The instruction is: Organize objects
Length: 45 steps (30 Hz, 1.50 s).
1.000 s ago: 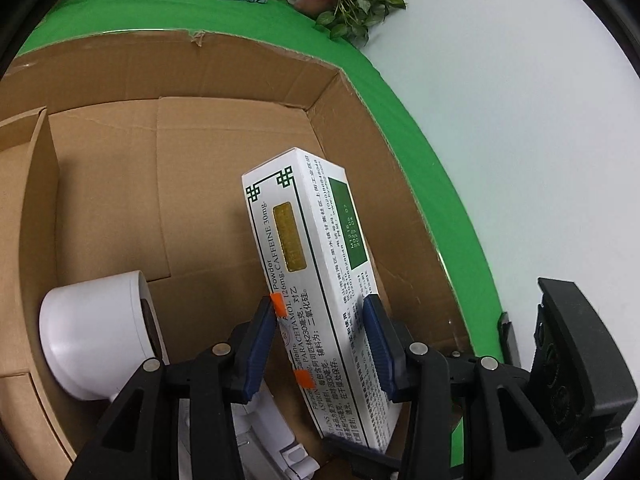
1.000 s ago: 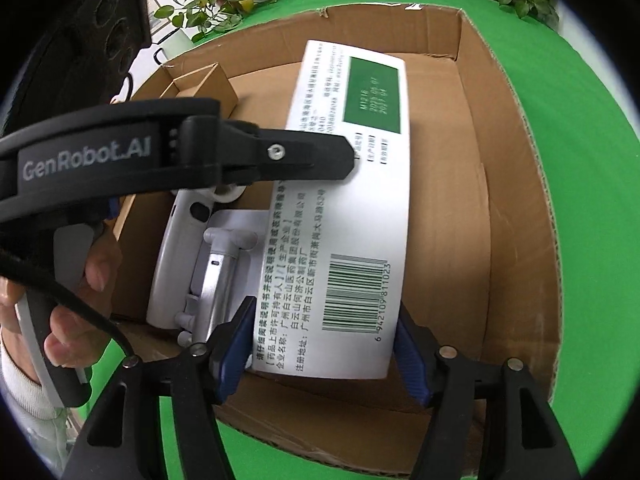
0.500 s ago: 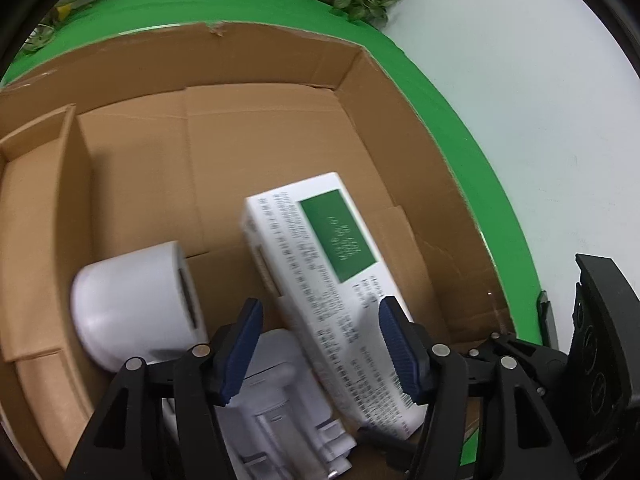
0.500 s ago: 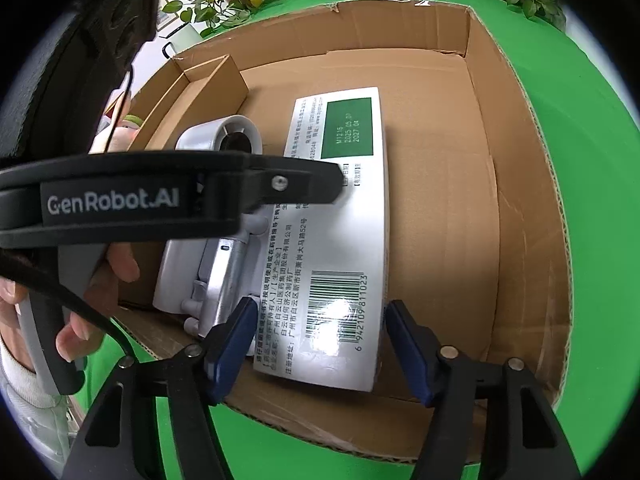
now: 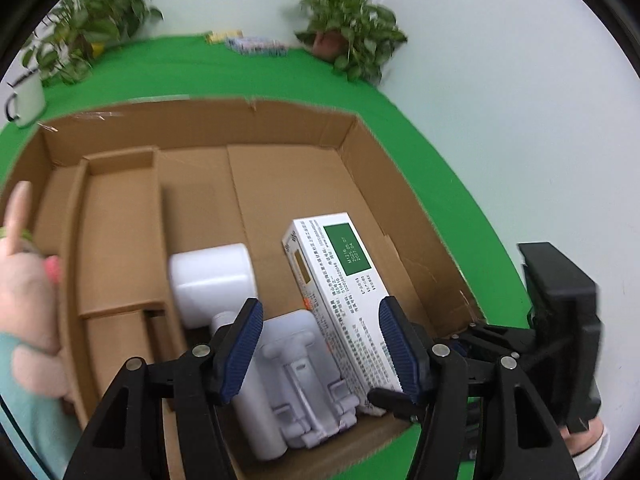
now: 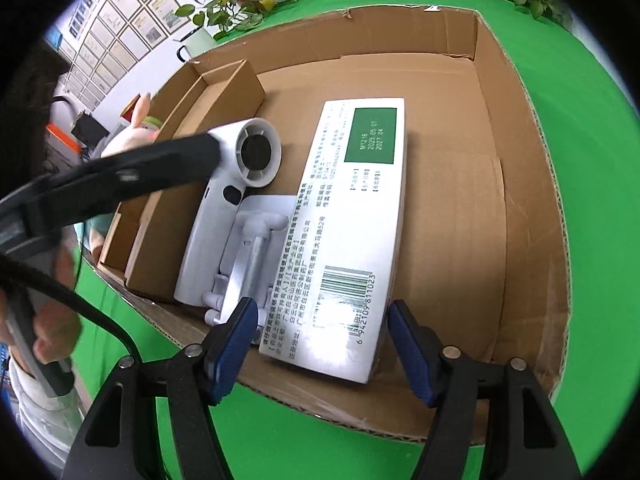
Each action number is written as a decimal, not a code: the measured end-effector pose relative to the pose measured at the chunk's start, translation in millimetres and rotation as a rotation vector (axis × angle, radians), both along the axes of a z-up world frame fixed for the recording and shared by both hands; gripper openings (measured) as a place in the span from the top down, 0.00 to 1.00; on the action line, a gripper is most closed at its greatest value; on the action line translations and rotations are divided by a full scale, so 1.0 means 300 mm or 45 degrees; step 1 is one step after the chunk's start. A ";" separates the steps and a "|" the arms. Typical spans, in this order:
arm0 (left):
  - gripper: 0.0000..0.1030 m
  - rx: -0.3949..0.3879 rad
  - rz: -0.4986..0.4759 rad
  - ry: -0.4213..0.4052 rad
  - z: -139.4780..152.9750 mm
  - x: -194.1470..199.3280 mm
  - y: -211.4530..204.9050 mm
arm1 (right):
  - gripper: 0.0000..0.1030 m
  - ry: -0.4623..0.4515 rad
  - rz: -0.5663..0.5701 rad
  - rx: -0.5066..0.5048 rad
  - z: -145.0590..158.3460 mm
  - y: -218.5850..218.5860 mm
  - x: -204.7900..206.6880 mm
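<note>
A white medicine box with a green label (image 5: 340,292) (image 6: 344,224) lies flat on the floor of the open cardboard box (image 5: 280,128) (image 6: 520,208). Beside it lie a white handheld fan (image 5: 212,276) (image 6: 240,184) and a white folding stand (image 5: 304,384) (image 6: 248,256). My left gripper (image 5: 320,348) is open and empty above the near end of the carton. My right gripper (image 6: 320,340) is open, its jaws on either side of the medicine box's near end, apart from it.
A small cardboard insert (image 5: 116,232) (image 6: 224,84) sits at the carton's left side. A pink plush toy (image 5: 24,280) (image 6: 136,128) stands outside on the left. Potted plants (image 5: 348,36), a white mug (image 5: 24,100) and small packets (image 5: 256,44) stand at the back of the green table.
The medicine box went from upright in both grippers to lying flat in the carton. Both grippers opened and drew back; the left one rose.
</note>
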<state>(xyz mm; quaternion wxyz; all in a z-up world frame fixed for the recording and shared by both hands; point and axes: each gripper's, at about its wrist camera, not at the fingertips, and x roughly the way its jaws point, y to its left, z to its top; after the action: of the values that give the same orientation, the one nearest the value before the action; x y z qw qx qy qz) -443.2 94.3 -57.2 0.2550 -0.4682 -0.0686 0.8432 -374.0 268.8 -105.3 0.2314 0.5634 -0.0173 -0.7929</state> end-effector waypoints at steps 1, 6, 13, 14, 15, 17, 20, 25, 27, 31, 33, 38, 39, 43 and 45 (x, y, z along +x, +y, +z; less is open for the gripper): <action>0.43 -0.005 0.015 0.028 0.022 0.019 -0.013 | 0.35 -0.001 -0.001 0.001 0.005 0.000 0.003; 0.43 -0.089 0.108 0.208 0.107 0.133 -0.093 | 0.35 0.098 -0.038 0.070 0.051 0.008 0.034; 0.00 -0.299 0.466 0.673 0.160 0.427 -0.255 | 0.13 0.653 -0.233 0.141 0.132 -0.038 0.283; 0.00 -0.307 0.511 0.720 0.142 0.461 -0.268 | 0.13 0.708 -0.260 0.122 0.126 -0.042 0.310; 0.00 -0.305 0.527 0.727 0.124 0.490 -0.283 | 0.13 0.736 -0.296 0.112 0.114 -0.043 0.325; 0.00 -0.292 0.539 0.683 0.068 0.514 -0.300 | 0.13 0.765 -0.345 0.087 0.086 -0.069 0.320; 0.00 -0.290 0.560 0.634 -0.004 0.523 -0.303 | 0.13 0.846 -0.348 0.109 0.063 -0.129 0.299; 0.00 -0.404 0.544 0.643 -0.113 0.488 -0.248 | 0.12 0.920 -0.326 0.107 0.062 -0.161 0.337; 0.00 -0.401 0.544 0.652 -0.134 0.483 -0.243 | 0.10 0.900 -0.349 0.111 0.039 -0.166 0.336; 0.00 -0.380 0.540 0.641 -0.140 0.471 -0.258 | 0.01 0.939 -0.363 0.152 0.026 -0.189 0.341; 0.00 -0.386 0.542 0.635 -0.134 0.472 -0.260 | 0.01 0.935 -0.363 0.171 0.024 -0.197 0.336; 0.00 -0.411 0.557 0.625 -0.133 0.460 -0.252 | 0.01 0.933 -0.362 0.176 0.020 -0.200 0.333; 0.00 -0.414 0.566 0.621 -0.133 0.455 -0.253 | 0.01 0.933 -0.362 0.179 0.020 -0.201 0.334; 0.00 -0.455 0.580 0.617 -0.135 0.437 -0.240 | 0.01 0.933 -0.362 0.180 0.018 -0.199 0.335; 0.00 -0.460 0.580 0.615 -0.137 0.432 -0.240 | 0.01 0.933 -0.362 0.181 0.018 -0.198 0.336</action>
<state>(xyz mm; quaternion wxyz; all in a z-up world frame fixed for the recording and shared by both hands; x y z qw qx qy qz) -313.7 22.3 -98.2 -0.0169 -0.2661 0.0410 0.9629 -273.3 209.3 -99.8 0.0706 0.2496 0.0433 -0.9648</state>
